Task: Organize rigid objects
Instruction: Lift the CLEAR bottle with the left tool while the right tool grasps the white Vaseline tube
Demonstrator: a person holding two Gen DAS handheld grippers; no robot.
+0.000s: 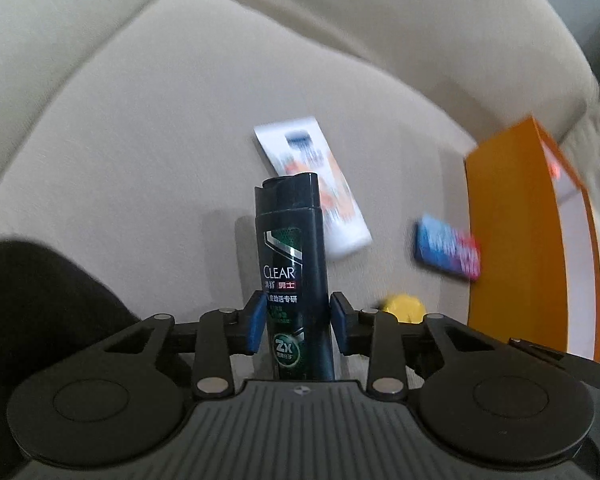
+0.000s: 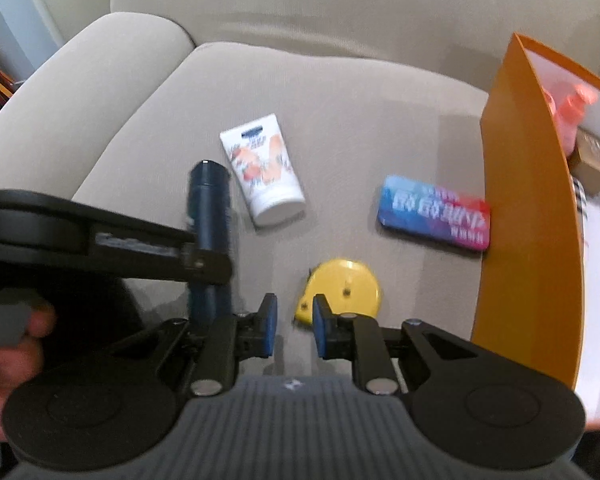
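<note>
My left gripper [image 1: 298, 322] is shut on a dark CLEAR shampoo bottle [image 1: 290, 240], held upright above the beige sofa seat; the bottle also shows in the right wrist view [image 2: 209, 216], with the left gripper's arm across it. My right gripper [image 2: 294, 330] is open and empty, just in front of a yellow tape measure [image 2: 346, 290] on the seat. A white tube with orange print [image 2: 262, 170] and a blue-red flat tin [image 2: 434, 212] lie on the cushion. An orange box [image 2: 524, 220] stands at the right.
The orange box holds a pink bottle [image 2: 572, 114] and a brown carton [image 2: 592, 158]. The sofa armrest [image 2: 80, 92] rises at the left, the backrest [image 2: 340, 4] behind. A hand [image 2: 8, 344] grips the left tool.
</note>
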